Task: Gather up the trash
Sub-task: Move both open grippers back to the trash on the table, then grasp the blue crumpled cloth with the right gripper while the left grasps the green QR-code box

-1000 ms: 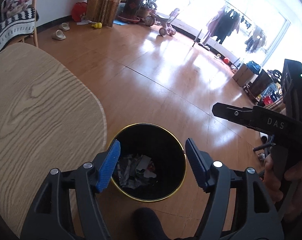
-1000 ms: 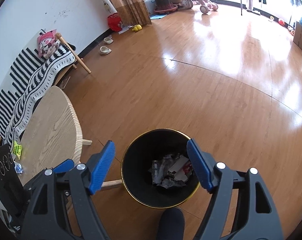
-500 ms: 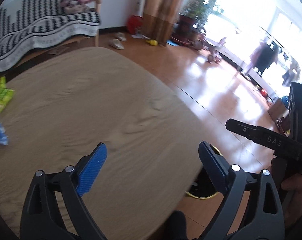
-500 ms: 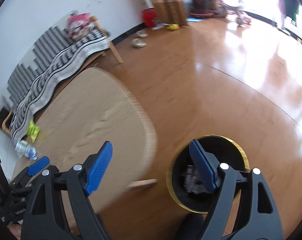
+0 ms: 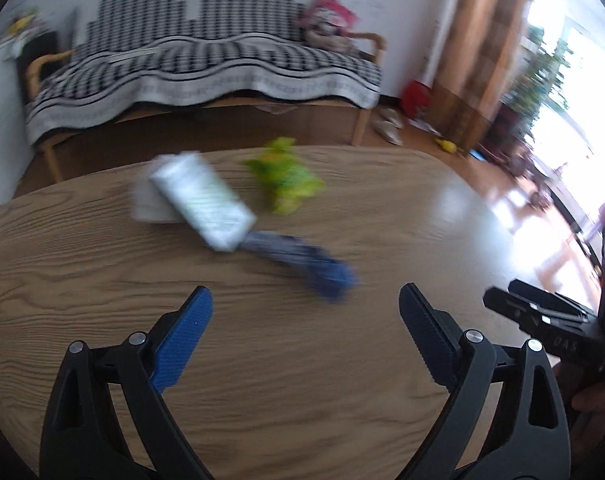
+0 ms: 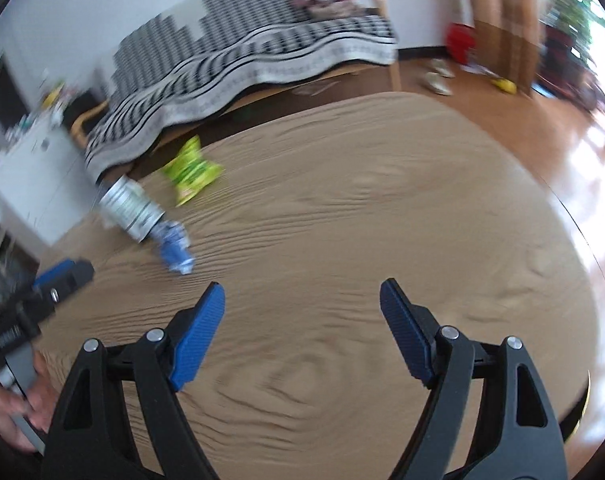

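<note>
Three pieces of trash lie on the oval wooden table (image 5: 262, 360): a white carton (image 5: 202, 200), a blue crumpled wrapper (image 5: 302, 260) touching it, and a green crumpled bag (image 5: 288, 182) behind. They also show in the right wrist view as the carton (image 6: 128, 208), blue wrapper (image 6: 174, 248) and green bag (image 6: 190, 170). My left gripper (image 5: 304, 320) is open and empty, a short way in front of the blue wrapper. My right gripper (image 6: 302, 308) is open and empty over the table's middle (image 6: 362, 220). Both views are motion-blurred.
A sofa with a black-and-white blanket (image 5: 206, 64) stands behind the table. A white cabinet (image 6: 30, 176) is at the left. Slippers (image 6: 436, 76) and a red object (image 6: 460, 42) lie on the wooden floor by the curtain (image 5: 478, 52).
Both grippers have swung away from the black bin on the floor, leftward and up over the table. The trash on the table has come into view. Both stayed open.
</note>
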